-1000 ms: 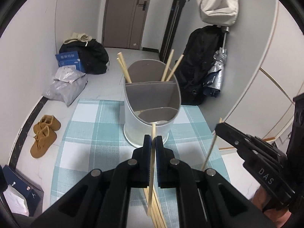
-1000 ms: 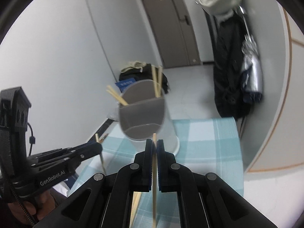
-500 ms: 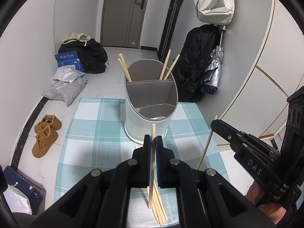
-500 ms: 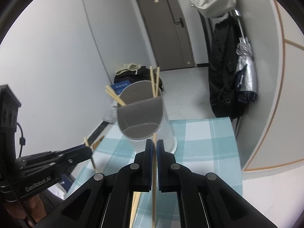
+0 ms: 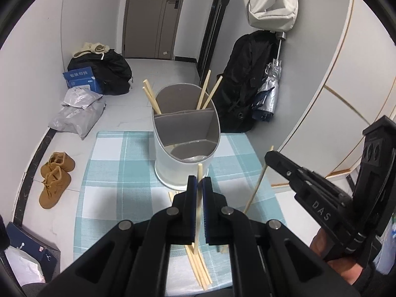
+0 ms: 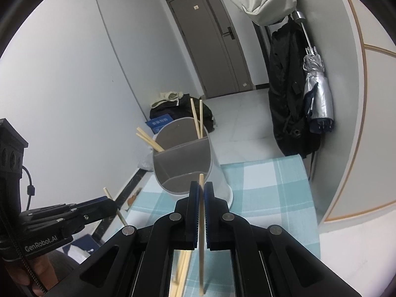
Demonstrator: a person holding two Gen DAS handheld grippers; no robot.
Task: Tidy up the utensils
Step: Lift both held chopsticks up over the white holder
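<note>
From the left wrist view, the left gripper (image 5: 200,183) has its jaws pinched tight on a single wooden chopstick (image 5: 198,198), which stands nearly upright between the pads. Just beyond its tip sits the white utensil holder (image 5: 185,153) on the blue checked tablecloth (image 5: 118,173), divided into compartments; four chopsticks lean in the far one, two at the left rim and two at the right. A loose bundle of chopsticks (image 5: 200,269) lies on the cloth, near, below the gripper. Over on the right, the right gripper (image 5: 274,157) comes in, clamped on its own chopstick (image 5: 257,185), slanting down toward the cloth.

Switching to the right wrist view, the right gripper (image 6: 201,188) is closed on a chopstick (image 6: 201,235) running straight up between the pads. The holder (image 6: 188,163) stands just ahead. At the left, the left gripper (image 6: 109,204) grips a chopstick (image 6: 116,210), though its lower end is hard to follow here.
</note>
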